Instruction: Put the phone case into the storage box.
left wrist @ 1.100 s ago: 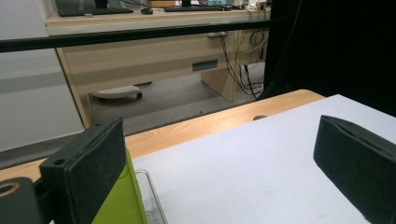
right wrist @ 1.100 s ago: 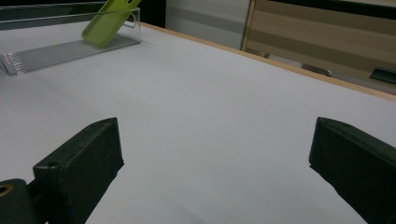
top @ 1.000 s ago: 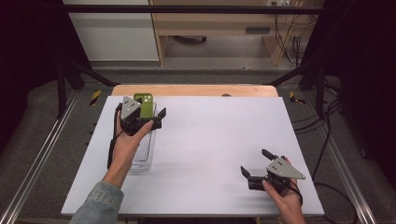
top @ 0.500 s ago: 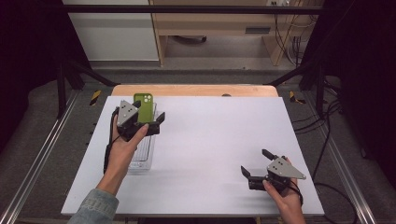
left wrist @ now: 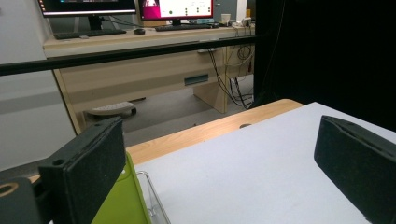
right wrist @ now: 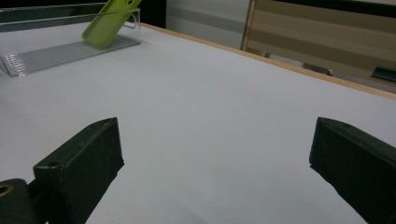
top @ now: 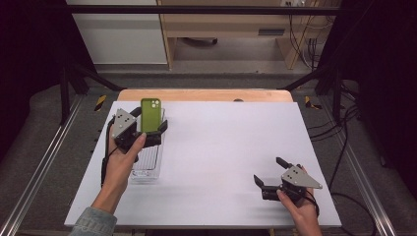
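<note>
A lime-green phone [top: 150, 114] leans upright at the far end of a clear plastic tray [top: 147, 164] on the left of the white table. My left gripper [top: 150, 122] hovers at the phone's upper part, open. In the left gripper view the phone [left wrist: 121, 200] sits low beside the left jaw, the other jaw stands far from it, and the tray's rim [left wrist: 156, 205] shows beside it. My right gripper [top: 268, 169] rests open near the front right edge with nothing between its jaws. In the right gripper view the phone [right wrist: 109, 21] and tray [right wrist: 56, 53] stand far off.
The white tabletop [top: 221, 147] lies on a wooden board [top: 206, 94] that shows along the far edge. Metal rails [top: 44, 162] run along both sides. A wooden desk [top: 236, 29] and cables stand behind the table.
My left gripper has drawn slightly left and toward the person, uncovering more of the green phone. The right gripper has stayed still.
</note>
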`<act>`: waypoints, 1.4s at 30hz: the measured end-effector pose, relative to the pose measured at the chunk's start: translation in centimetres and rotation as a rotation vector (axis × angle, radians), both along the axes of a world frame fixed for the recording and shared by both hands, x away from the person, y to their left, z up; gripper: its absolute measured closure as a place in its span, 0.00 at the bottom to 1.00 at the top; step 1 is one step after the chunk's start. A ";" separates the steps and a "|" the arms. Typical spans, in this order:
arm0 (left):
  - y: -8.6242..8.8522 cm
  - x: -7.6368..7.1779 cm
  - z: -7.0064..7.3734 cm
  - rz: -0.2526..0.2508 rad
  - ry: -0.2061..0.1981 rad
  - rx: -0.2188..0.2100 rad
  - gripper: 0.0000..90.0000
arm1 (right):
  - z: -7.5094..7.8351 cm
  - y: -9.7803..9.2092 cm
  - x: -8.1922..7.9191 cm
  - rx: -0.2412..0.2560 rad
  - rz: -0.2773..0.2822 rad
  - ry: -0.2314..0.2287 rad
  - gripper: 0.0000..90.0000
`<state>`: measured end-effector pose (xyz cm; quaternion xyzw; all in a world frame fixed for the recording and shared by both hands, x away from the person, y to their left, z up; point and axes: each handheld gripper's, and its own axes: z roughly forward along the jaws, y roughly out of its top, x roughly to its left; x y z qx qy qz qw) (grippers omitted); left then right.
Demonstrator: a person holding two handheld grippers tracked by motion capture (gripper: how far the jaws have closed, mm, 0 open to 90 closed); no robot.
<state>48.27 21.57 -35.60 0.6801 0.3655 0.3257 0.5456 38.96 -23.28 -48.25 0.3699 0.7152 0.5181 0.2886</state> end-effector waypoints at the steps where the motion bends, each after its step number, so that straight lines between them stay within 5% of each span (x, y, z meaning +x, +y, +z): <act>1: 0.2 -0.1 0.1 0.001 0.000 0.001 0.02 | 0.0 0.0 0.0 -0.001 0.000 0.001 0.03; 42: 5.7 -3.6 0.7 0.038 -0.059 -0.053 0.01 | 0.0 0.2 0.0 -0.008 0.001 0.000 0.03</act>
